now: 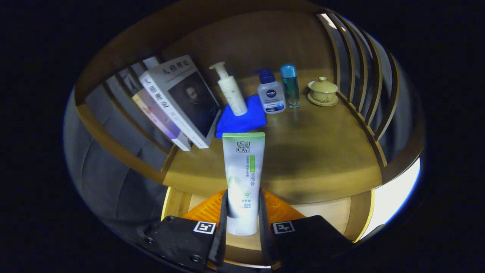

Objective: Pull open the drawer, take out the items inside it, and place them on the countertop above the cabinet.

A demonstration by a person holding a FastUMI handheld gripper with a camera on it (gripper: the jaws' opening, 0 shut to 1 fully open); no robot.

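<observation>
The gripper (pixel 243 227) is clamped on a white-and-green tube (pixel 243 182), both fingers (pixel 224 223) pressing its lower sides, so it stands upright and clear of the open drawer (pixel 322 214) below. The gripper points level over the countertop (pixel 322 151) edge, likely to set it down there. Beyond lie a blue cloth (pixel 246 119), leaning books (pixel 178 102), a pump bottle (pixel 231 91), two more bottles (pixel 280 91) and a lidded cup (pixel 323 91).

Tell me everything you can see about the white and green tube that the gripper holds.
The tube is white fading to green, with a flat green crimped end on top and print down its front; it looks like soft plastic. It stands upright, clamped low between both fingers of the gripper. Its bottom end is hidden. Beyond it lies the wooden countertop.
</observation>
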